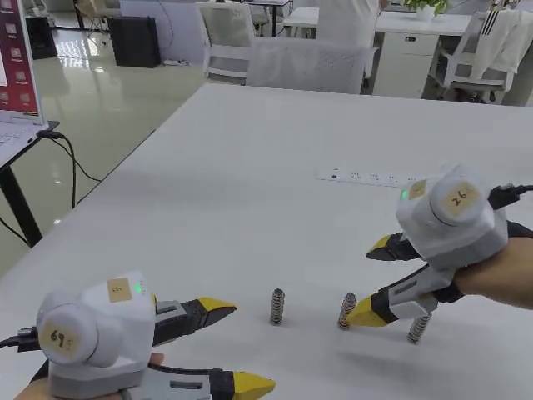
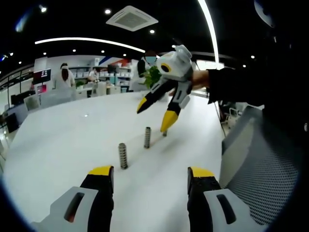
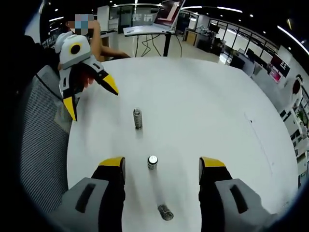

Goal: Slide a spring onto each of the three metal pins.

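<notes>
Roughly in a row across the white counter [image 1: 250, 167] stand three coiled springs. Each has its long axis vertical, one end on the counter and the other pointing up: the left spring [image 1: 277, 307], the middle spring [image 1: 346, 310] and the right spring [image 1: 418, 327]. The latter two look slightly tilted in the head view (that may only be the camera's angle). Seen from above in the right gripper view, the middle spring shows a bright round metal top. The three stand apart from one another.

The right gripper [image 1: 368, 282] hovers over them with its jaws spread wide. In the head view its lower yellow tip comes down just beside the middle spring, between it and the right spring. In the right gripper view that spring sits between the two jaws, apart from both. A round sticker on its white body reads "26" in handwriting, near a small green light.

The left gripper [image 1: 237, 346] is low at the near left, jaws likewise spread with nothing between them. It points toward the left spring but is well apart from it. Its round sticker reads "69".

Farther out, a white power strip [image 1: 366, 177] lies on the counter, and a laptop [image 1: 12, 75] with a red screen (its writing too small to read) stands at the far left.
</notes>
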`<state>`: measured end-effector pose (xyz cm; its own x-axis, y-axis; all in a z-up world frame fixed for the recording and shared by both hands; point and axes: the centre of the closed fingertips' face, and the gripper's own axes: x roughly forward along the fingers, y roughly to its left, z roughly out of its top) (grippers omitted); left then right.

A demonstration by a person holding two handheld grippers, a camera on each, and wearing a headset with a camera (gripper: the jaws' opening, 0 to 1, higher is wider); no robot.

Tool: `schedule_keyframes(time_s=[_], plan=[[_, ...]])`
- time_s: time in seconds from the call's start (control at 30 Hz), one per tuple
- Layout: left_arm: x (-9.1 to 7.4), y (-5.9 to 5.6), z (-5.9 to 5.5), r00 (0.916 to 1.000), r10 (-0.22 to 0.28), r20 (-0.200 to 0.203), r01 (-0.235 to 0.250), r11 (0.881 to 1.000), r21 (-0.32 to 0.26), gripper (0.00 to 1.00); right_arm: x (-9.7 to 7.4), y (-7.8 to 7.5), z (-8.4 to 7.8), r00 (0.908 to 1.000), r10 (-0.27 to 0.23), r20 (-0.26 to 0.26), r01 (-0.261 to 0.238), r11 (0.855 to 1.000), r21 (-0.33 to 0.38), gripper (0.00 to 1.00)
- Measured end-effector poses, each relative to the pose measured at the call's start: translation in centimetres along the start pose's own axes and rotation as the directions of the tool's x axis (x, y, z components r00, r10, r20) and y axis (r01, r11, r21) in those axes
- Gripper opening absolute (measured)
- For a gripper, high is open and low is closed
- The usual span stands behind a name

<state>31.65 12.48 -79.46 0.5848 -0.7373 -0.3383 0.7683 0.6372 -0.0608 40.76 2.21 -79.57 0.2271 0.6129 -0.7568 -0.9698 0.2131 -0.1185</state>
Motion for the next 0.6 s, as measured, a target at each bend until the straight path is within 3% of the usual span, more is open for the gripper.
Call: schedule_keyframes(time_s=[0.37,0.6], plan=[[0.2,0.2,0.1,1.0,-0.001,0.0,0.001,1.0,0.0,0.59,-2.1,-0.5,-1.9,0.9967,-0.062,0.053,0.059,0.997,0.058,0.64],[0.2,0.4,0.1,1.0,0.003,0.004,-0.003,1.0,-0.007,0.6,-3.2,0.1,-3.2,0.9914,-0.089,0.095,0.081,0.993,0.088,0.66]])
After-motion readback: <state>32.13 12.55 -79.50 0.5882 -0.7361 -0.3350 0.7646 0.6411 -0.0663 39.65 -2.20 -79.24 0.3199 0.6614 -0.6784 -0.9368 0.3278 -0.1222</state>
